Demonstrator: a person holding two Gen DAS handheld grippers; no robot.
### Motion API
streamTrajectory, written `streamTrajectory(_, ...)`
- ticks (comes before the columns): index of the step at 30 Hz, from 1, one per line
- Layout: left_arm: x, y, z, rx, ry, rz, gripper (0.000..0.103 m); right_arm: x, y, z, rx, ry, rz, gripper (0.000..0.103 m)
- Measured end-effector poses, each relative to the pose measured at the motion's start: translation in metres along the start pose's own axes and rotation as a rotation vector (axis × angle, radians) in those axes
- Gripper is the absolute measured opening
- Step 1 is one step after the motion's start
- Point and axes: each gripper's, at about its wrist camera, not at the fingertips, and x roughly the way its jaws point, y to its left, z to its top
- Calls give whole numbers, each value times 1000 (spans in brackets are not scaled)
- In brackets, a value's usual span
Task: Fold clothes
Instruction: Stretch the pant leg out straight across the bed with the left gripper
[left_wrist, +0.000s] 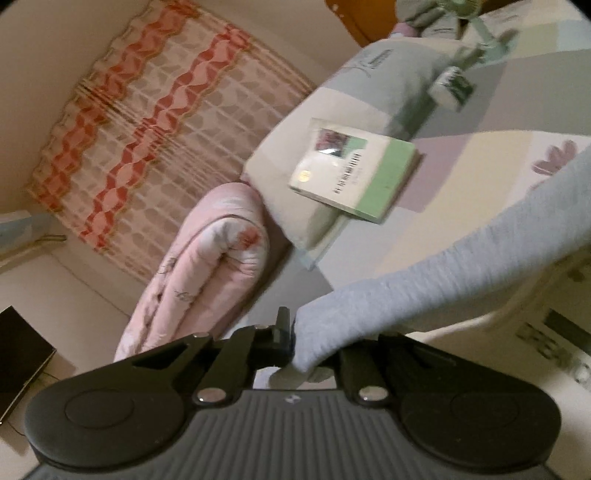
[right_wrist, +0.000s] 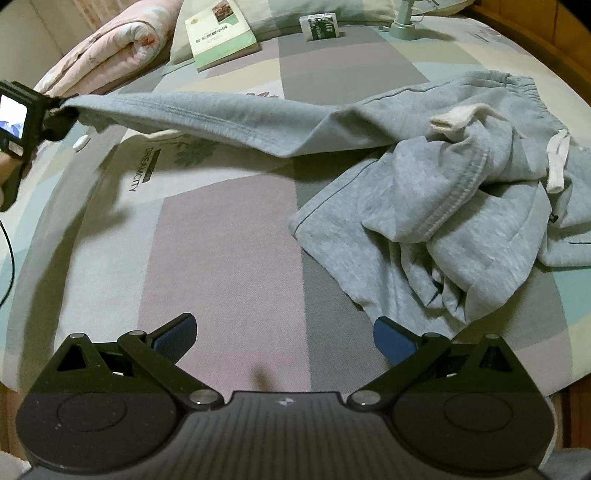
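Grey fleece sweatpants lie crumpled on the patchwork bedsheet of the bed, with the elastic waistband and white drawstring bunched at the far right. 1 leg is drawn out of the heap and stretched leftward, lifted clear of the sheet, its long axis running nearly straight across the bed from the waist end to the left gripper. The cuff end is held in that gripper's jaws, which are closed tight on the cloth; in the left wrist view the same grey leg runs away to the right from the pinched jaws of the left gripper.

The right gripper hangs over bare sheet with its jaws spread wide and nothing between them. The crumpled mass lies ahead of it and to its right, near but not touching, so this hand is judged the nearer 1 to the second leg and the waistband. The coming move is judged to turn on that: the right jaws would need to travel forward and rightward into the heap while the stretched leg is kept taut on the left.

Further out, a green and white paperback book rests against a pillow at the head of the bed, a small green and white box lies just beyond it, and a rolled pink floral quilt is seen at the far left edge.
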Motion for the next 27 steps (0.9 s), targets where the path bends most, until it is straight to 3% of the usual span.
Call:
streamTrajectory(8, 14, 45, 13, -127, -27, 108, 7, 6, 2, 3, 9, 10, -4, 103)
streamTrajectory(12, 18, 31, -4, -90, 2, 77, 7, 9, 0, 4, 12, 19, 0, 103)
streamTrajectory(20, 23, -17, -61, -33, 137, -56, 7, 13, -5, 4, 23, 35, 0, 103)
streamTrajectory(27, 25, -8, -76, -73, 175, -72, 8, 14, -5, 3, 25, 40, 0, 103)
